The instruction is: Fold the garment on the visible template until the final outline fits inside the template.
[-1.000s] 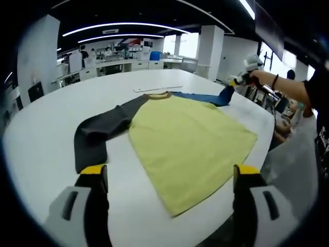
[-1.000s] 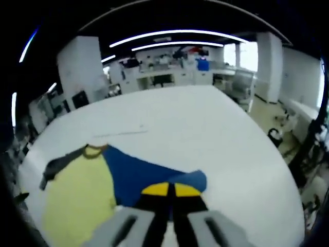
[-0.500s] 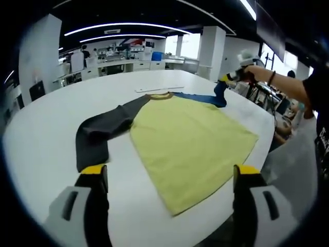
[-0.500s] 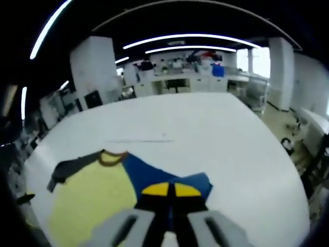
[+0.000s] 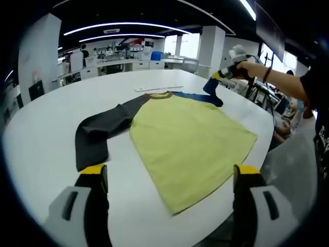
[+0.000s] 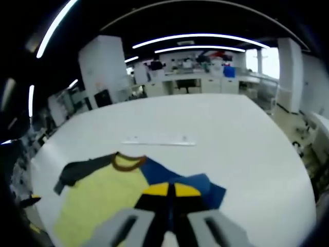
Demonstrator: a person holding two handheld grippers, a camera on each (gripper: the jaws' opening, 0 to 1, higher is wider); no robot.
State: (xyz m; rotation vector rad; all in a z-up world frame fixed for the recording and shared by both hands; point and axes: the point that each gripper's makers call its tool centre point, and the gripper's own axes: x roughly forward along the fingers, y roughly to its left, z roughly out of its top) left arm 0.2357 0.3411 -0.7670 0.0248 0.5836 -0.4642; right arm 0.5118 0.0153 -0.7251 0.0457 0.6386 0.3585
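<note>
A shirt lies flat on the white table (image 5: 46,154), with a yellow body (image 5: 190,139), a brown collar (image 5: 157,94), a dark grey sleeve (image 5: 97,131) and a blue sleeve (image 5: 198,96). My left gripper (image 5: 170,172) stands open at the near edge, just short of the shirt's hem, with nothing between its jaws. At the far right, my right gripper (image 5: 220,76) is shut on the blue sleeve's end and holds it up off the table. In the right gripper view the shut jaws (image 6: 168,190) pinch the blue sleeve (image 6: 205,184), and the yellow body (image 6: 97,198) lies to the left.
A long white flat strip (image 5: 158,88) (image 6: 159,140) lies on the table beyond the collar. A person's arm (image 5: 280,82) reaches in from the right. The table's rounded edge (image 5: 267,128) runs close to the shirt's right side. Office desks (image 5: 128,64) stand far behind.
My right gripper has lifted the blue sleeve's end and carried it inward toward the collar. The left gripper and the rest of the shirt have stayed put.
</note>
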